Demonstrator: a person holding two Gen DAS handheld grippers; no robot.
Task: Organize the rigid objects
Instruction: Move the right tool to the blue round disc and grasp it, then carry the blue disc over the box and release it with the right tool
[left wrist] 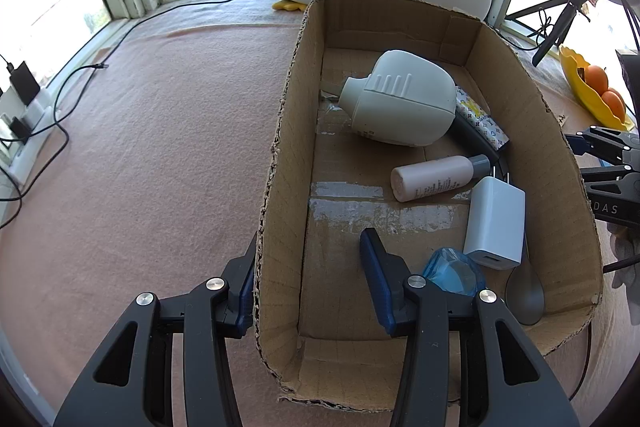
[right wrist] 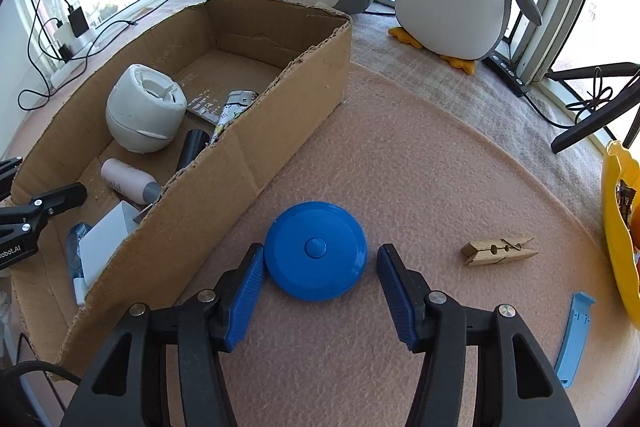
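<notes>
Your right tool [right wrist: 320, 291] straddles the round blue plastic disc [right wrist: 316, 250] lying just outside the torn cardboard box [right wrist: 248, 163], pads not gripping. Its domed edges may slip out. Your left tool [left wrist: 308, 287] clamps the box's wall.

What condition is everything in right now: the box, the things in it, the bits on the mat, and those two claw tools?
Brown cardboard box: open-topped, partly filled.
White plastic jug: lying on its side in the box.
Pale pink bottle: lying flat, capped.
Blue round disc: flat on the mat, between the right fingers.
Wooden clothespin: lying closed.
Left gripper: straddling the box wall.
Right gripper: open.
</notes>
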